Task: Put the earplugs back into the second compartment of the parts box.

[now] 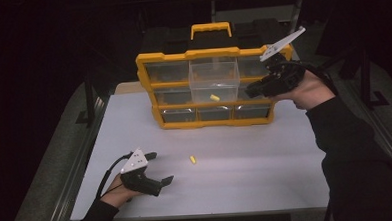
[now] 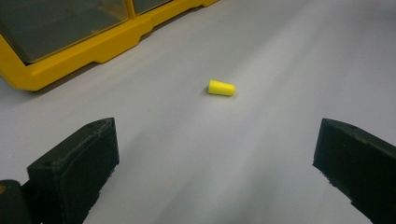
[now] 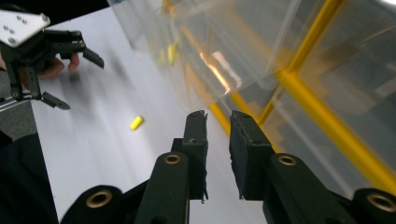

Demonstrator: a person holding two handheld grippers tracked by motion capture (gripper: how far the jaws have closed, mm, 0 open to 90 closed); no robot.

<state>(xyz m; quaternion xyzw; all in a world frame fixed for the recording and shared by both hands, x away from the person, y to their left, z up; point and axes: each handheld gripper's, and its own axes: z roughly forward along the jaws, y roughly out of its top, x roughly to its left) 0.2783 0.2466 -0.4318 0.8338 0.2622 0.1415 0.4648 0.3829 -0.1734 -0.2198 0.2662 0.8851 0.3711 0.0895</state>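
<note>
— How many earplugs do you count?
— I see two: one yellow earplug (image 1: 192,159) lying on the white table (image 1: 267,177), another (image 1: 214,97) inside the pulled-out clear drawer (image 1: 214,79) of the yellow organizer (image 1: 147,72).
— And the grippers?
— My left gripper (image 1: 159,168) rests low, jaws wide and empty. My right gripper (image 1: 253,89) hovers beside the drawer, jaws slightly apart, gripping nothing.

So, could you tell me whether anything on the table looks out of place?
Yes: one yellow earplug lies loose on the white table, while another sits in the clear drawer pulled out of the yellow organizer.
</note>
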